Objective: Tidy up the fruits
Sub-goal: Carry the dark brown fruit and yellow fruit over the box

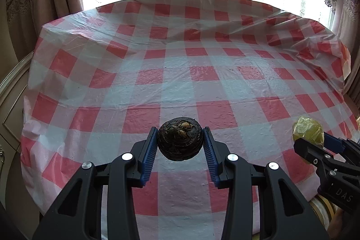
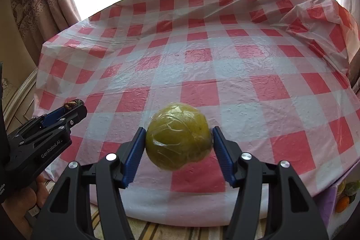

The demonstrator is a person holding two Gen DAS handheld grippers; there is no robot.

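Dark, rough fruit (image 1: pixel 180 138) sits clamped in the left gripper (image 1: pixel 181 145), held above the checked cloth (image 1: pixel 157 73), which lies ahead and below. Right view: the right gripper (image 2: pixel 178 145) clamps a wrapped green fruit (image 2: pixel 178 135) over the cloth's near edge, level with the left.

The left gripper (image 1: pixel 180 138) fills the lower centre of its own view, its 2 blue pads (image 1: pixel 149 154) clamped on a dark round fruit (image 1: pixel 180 138). The right gripper (image 2: pixel 178 136) sits lower centre in its view, jaws wider, gripping a green wrapped fruit (image 2: pixel 178 136). A hand (image 2: pixel 22 206) shows at lower left.
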